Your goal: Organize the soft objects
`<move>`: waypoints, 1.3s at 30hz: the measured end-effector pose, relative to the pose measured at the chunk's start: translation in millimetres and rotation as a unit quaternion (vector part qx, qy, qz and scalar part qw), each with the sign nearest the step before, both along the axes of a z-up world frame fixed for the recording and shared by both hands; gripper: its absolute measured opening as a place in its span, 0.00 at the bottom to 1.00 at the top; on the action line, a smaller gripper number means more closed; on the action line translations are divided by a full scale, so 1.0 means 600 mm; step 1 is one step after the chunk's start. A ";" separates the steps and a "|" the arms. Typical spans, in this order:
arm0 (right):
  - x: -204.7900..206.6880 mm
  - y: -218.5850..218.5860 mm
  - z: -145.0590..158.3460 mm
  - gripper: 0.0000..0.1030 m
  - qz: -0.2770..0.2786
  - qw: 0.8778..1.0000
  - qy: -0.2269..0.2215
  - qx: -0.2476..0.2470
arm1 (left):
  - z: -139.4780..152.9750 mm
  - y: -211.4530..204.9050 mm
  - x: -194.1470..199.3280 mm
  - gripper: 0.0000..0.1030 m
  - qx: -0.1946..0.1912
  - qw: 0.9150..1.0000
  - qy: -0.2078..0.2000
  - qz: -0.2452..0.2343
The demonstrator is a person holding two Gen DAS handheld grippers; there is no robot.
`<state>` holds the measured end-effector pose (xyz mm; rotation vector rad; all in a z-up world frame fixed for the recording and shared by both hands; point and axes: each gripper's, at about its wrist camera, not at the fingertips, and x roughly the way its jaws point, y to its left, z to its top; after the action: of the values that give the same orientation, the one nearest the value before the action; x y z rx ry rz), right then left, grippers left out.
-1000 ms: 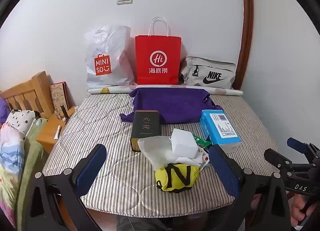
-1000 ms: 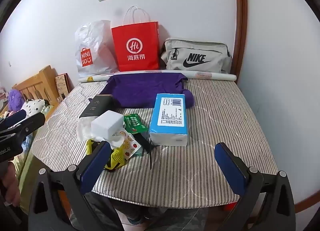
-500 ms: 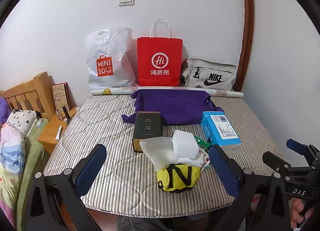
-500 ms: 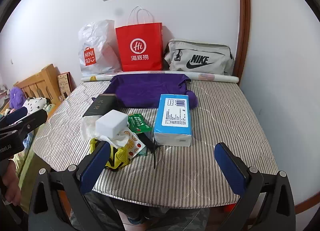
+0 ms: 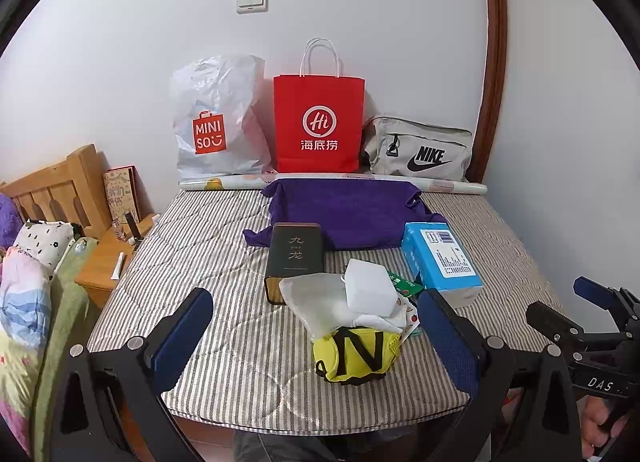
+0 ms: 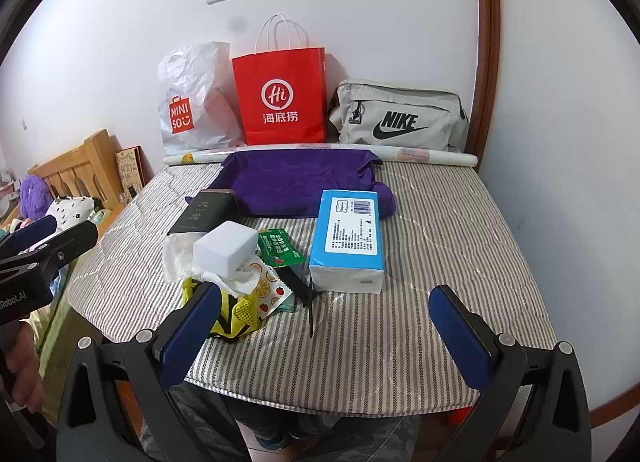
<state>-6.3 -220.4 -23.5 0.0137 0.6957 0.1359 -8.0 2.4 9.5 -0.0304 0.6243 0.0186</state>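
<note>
Left gripper (image 5: 316,336) spread wide, empty; the yellow pouch (image 5: 357,355) sits right between its fingers. Right gripper (image 6: 326,328) also wide apart, pouch behind its left finger. White sponge (image 5: 367,287) just beyond, purple cloth (image 5: 344,211) farther ahead.

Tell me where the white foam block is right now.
The white foam block sits centre-left in the right wrist view, atop the crumpled white tissue, between the dark box and the blue tissue pack.

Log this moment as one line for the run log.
left claw: open, empty | right claw: open, empty | white foam block: untouched on pile | purple cloth: flat
</note>
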 end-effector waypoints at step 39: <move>-0.007 0.002 0.008 1.00 0.001 1.000 -0.004 -0.001 | 0.001 -0.004 -0.010 0.99 0.001 1.000 -0.001 -0.002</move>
<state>-10.5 -219.4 -18.8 0.0117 0.6873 0.1368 -13.8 -0.1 10.1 -0.0274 0.6231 0.0151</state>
